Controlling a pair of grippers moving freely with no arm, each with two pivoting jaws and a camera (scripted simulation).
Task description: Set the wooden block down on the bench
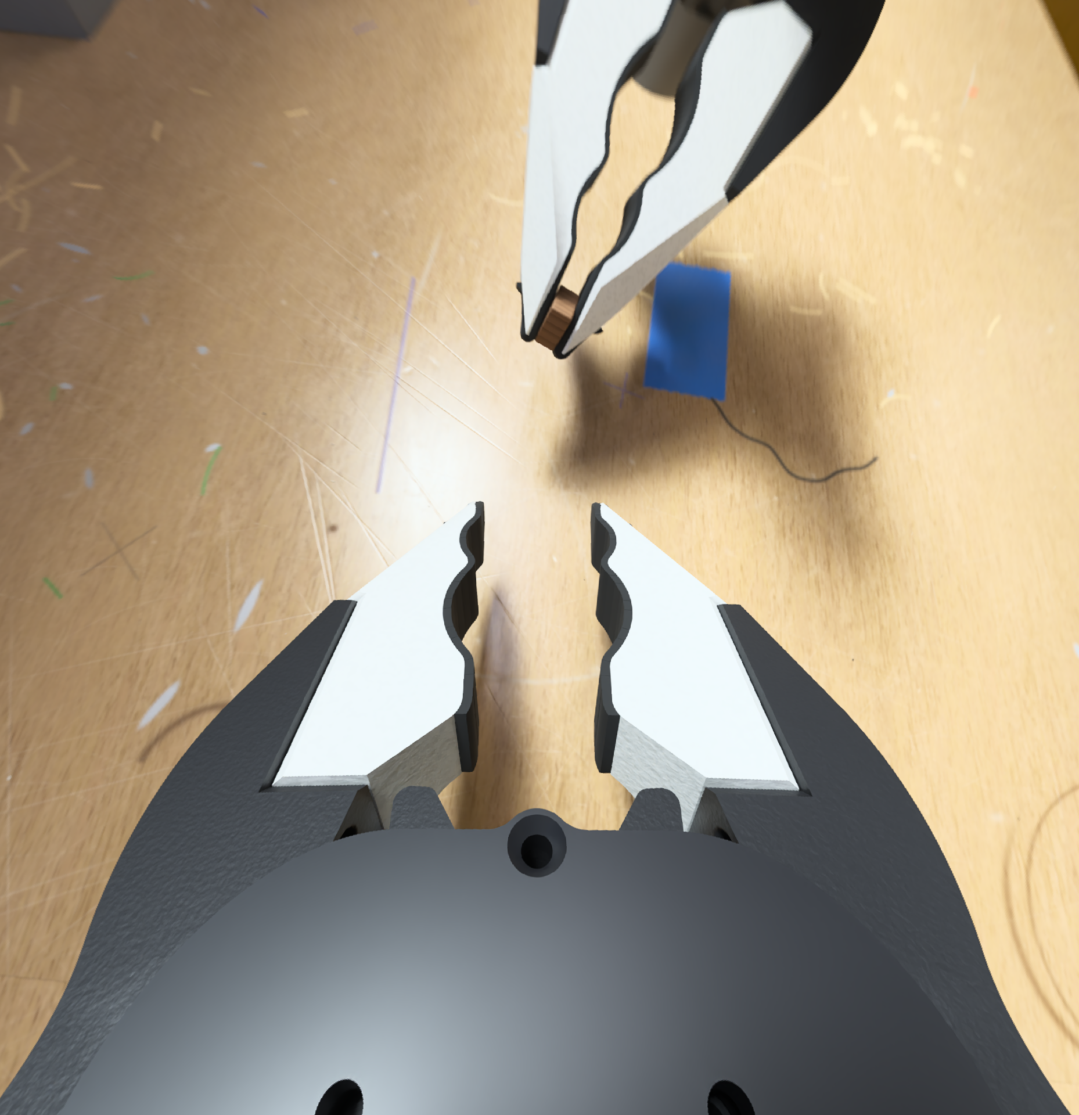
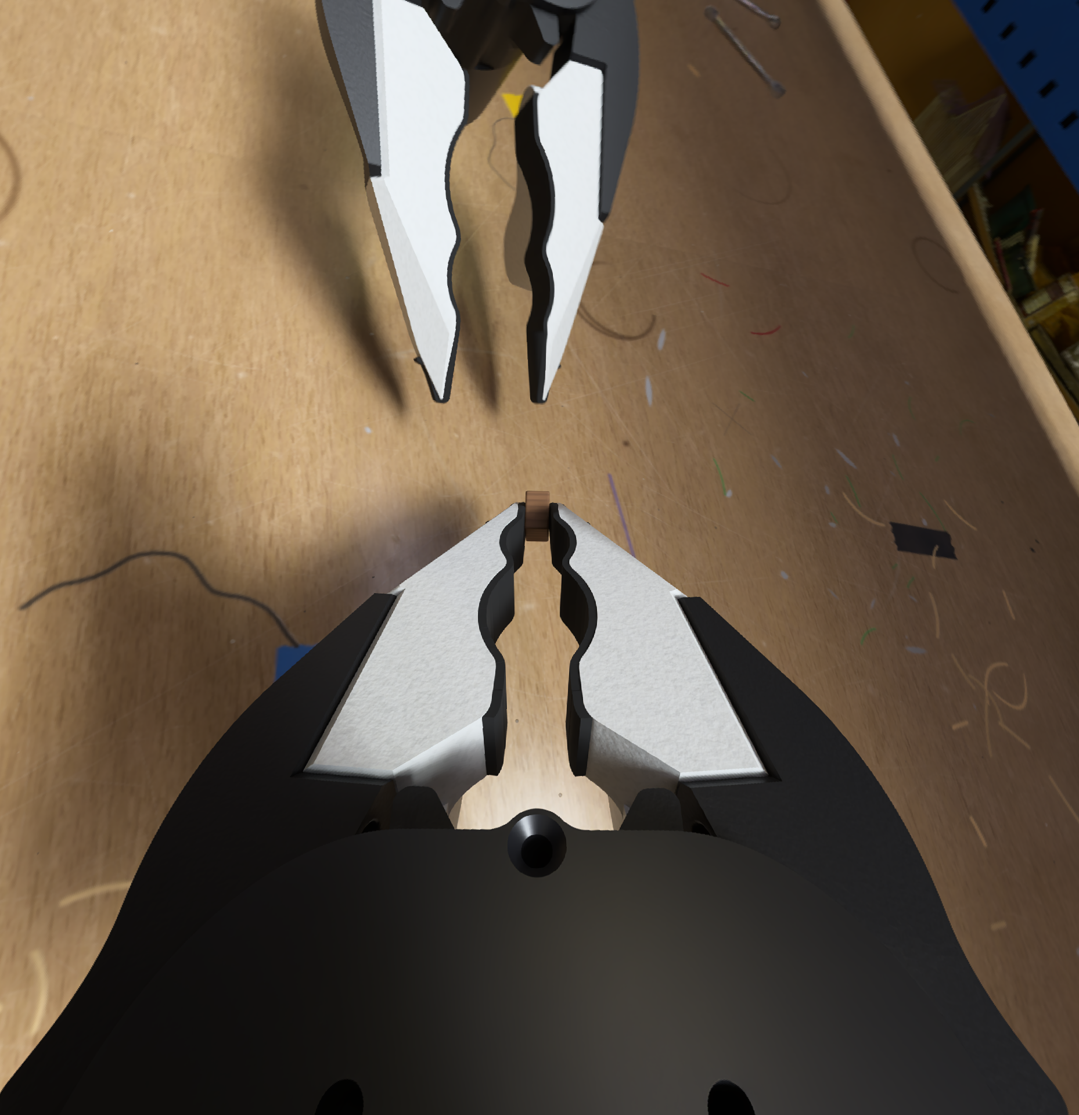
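Observation:
The wooden block (image 2: 536,516) is small and brown, pinched between the tips of my right gripper (image 2: 536,510), which is shut on it above the wooden bench (image 2: 193,392). In the left wrist view the same block (image 1: 556,326) shows in the right gripper (image 1: 548,338), which points down toward the bench (image 1: 223,362) with its shadow below. My left gripper (image 1: 537,507) is open and empty, facing the right gripper a short way off. It shows in the right wrist view (image 2: 492,395) with its jaws apart.
A blue rectangular patch (image 1: 689,332) with a thin black wire (image 1: 790,464) lies on the bench by the right gripper. A black tape piece (image 2: 923,540), a yellow scrap (image 2: 513,102) and metal pins (image 2: 748,48) lie around. The bench edge (image 2: 923,199) runs at the right, with shelves beyond.

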